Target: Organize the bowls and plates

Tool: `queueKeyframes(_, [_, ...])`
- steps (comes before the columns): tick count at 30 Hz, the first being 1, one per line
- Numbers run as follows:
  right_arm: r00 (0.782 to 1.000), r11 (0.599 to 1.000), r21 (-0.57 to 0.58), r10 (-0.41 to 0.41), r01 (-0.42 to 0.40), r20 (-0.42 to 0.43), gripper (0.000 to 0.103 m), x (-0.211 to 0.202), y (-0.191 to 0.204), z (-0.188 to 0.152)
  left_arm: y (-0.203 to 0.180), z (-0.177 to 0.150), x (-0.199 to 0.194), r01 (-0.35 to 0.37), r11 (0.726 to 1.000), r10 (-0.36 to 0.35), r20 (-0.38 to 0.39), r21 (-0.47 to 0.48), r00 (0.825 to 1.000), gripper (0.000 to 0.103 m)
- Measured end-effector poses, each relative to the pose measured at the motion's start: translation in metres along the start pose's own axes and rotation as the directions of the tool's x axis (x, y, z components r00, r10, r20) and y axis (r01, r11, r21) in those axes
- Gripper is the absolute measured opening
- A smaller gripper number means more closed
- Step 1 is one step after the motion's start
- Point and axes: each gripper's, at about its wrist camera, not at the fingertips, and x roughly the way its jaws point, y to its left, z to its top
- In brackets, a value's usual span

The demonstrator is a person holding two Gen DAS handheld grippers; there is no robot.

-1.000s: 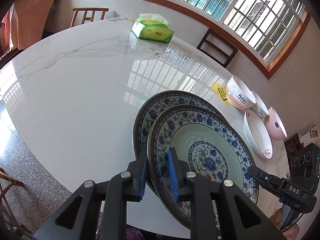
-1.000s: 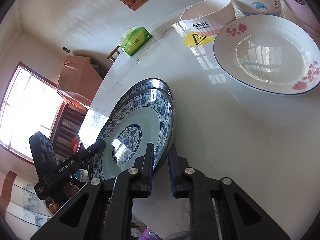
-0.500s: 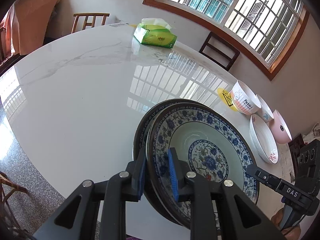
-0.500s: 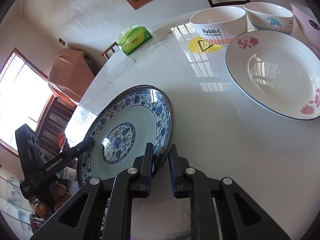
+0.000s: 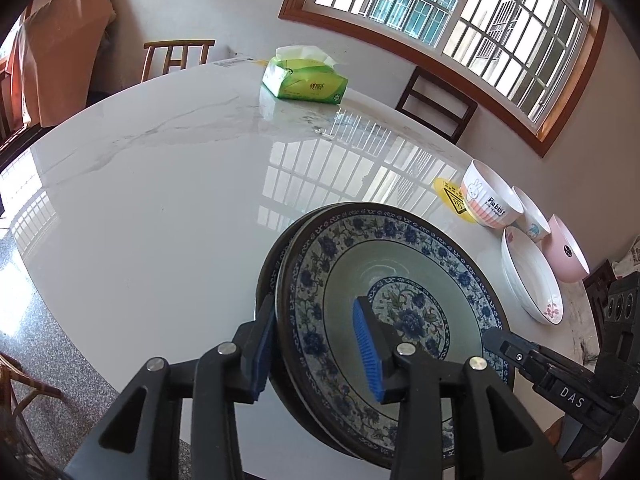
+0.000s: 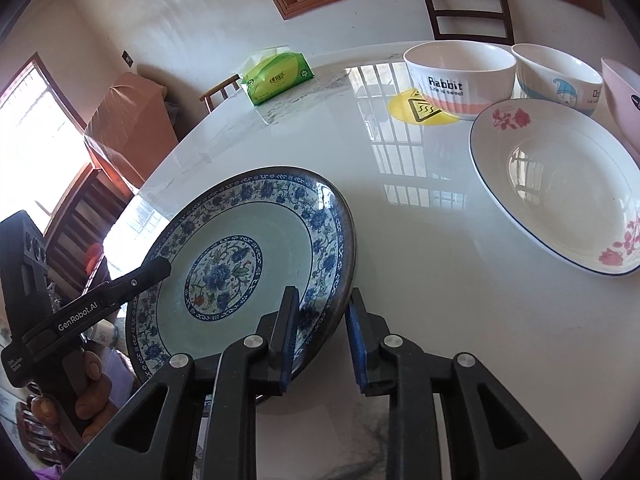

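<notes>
both grippers have just been opening, each with the rim of the upper blue-patterned plate [image 5: 384, 304] between its fingers. in the left wrist view the left gripper [image 5: 316, 348] sits at the lower centre of the frame, its fingers now well apart, one pad outside the rim and the other over the plate's inner slope, neither visibly pressing. a second ago the same pads were pinched on that rim. in the right wrist view the right gripper [image 6: 322, 338] at the bottom centre has also parted its fingers. the rim runs through the gap, the left pad lies close against the plate's inner face and the right pad stands clear of the outside edge.

the plate has come down too: earlier it stood tilted above the lower blue-patterned plate [image 5: 269, 268], with much of that plate showing behind it. now only a thin dark crescent of the lower one shows at the left edge of the stack, so the two look nested on the white table [image 5: 160, 208].

by this reading the stacking of this pair is done and the release is under way. the likely next step is to back both grippers off the rim. the flowered white plate [image 6: 560, 188], the rabbit bowl [image 6: 460, 76], the cartoon bowl [image 6: 558, 72] and the pink bowl [image 6: 624, 96], at the upper right of the right wrist view, are not yet stacked.
</notes>
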Motion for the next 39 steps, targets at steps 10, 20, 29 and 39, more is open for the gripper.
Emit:
queueKeyframes(10, [0.997,0.994,-0.083,-0.070,0.072,0.034,0.026,0.001,0.013,0.002,-0.013,0.003,-0.008,-0.107,0.988,0.098,0.089,0.107,0.991,0.062])
queueKeyframes(20, [0.986,0.999,0.034,0.011,-0.017,0.168,0.030,-0.037,-0.019,0.003,-0.031,-0.003,-0.026,-0.034,0.990,0.018,0.118,0.139,0.993,0.062])
queueKeyframes(29, [0.940,0.965,0.217,-0.206,0.149,0.271,0.036,-0.092,-0.110,-0.037,-0.101,-0.023,-0.028,0.136,0.950,-0.153,0.038,0.281,0.988,0.062])
queueKeyframes(39, [0.959,0.843,0.522,-0.024,-0.133,0.283,0.035,-0.102,-0.220,-0.044,-0.179,-0.001,0.022,0.397,0.905,-0.366,-0.192,0.156,0.911,0.062])
